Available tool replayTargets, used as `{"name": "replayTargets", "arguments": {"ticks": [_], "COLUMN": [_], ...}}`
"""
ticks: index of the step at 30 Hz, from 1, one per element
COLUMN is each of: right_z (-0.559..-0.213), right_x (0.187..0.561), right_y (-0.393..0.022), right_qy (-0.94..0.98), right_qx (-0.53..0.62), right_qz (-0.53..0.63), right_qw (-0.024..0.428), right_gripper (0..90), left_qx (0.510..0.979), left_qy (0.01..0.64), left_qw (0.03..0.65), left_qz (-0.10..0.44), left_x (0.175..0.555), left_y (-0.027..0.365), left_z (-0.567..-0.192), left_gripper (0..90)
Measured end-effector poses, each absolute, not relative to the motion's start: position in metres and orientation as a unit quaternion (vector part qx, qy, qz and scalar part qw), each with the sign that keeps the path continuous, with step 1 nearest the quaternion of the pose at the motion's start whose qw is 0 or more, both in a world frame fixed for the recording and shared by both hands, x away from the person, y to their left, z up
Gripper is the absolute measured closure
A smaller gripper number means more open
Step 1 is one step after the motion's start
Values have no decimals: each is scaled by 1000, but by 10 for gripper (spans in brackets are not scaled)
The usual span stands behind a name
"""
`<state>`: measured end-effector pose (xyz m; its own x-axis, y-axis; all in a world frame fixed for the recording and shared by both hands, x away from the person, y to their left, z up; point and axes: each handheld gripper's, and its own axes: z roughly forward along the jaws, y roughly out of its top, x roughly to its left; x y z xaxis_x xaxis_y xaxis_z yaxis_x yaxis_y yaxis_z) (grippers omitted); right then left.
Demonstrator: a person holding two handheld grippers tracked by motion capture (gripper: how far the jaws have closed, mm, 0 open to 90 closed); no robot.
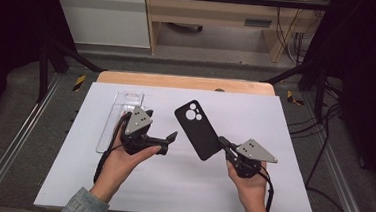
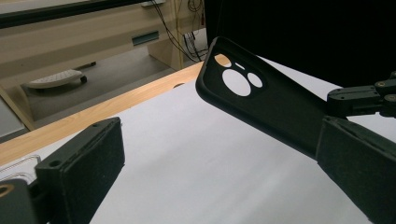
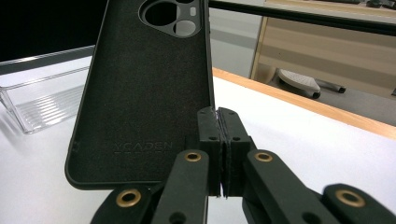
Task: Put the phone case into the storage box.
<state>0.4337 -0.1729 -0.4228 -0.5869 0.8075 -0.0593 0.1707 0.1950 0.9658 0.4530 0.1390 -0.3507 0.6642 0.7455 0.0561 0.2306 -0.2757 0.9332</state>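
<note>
Right gripper [image 1: 222, 141]: fingers clamped on black phone case's [image 1: 198, 129] edge, lifted off counter [image 1: 270, 192].
Left gripper [image 1: 173, 135]: fingers apart, levelled toward case.
Clear tray [image 1: 117, 116]: left of case.

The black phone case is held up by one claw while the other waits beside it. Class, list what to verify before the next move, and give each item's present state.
1. Right claw shut on the black phone case at its side edge: ok.
2. Case lifted off the white table sheet, tilted: ok.
3. Left claw open, nothing between its pads: ok.
4. Case's camera cut-out faces the left claw: ok.
5. Clear plastic tray lies apart from the case: ok.
6. Firmness of the edge pinch: cannot tell.
</note>
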Motion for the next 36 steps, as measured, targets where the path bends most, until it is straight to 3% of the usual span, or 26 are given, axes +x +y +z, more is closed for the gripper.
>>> {"name": "replayTargets", "arguments": {"ticks": [36], "right_z": [-423], "right_x": [431], "right_y": [-169], "right_qy": [720], "right_qx": [332], "right_qz": [528], "right_qw": [304], "right_gripper": [900], "left_qx": [764], "left_qy": [328], "left_qw": [507], "left_qz": [228], "left_x": [466], "left_y": [132], "left_z": [-354], "left_gripper": [13]}}
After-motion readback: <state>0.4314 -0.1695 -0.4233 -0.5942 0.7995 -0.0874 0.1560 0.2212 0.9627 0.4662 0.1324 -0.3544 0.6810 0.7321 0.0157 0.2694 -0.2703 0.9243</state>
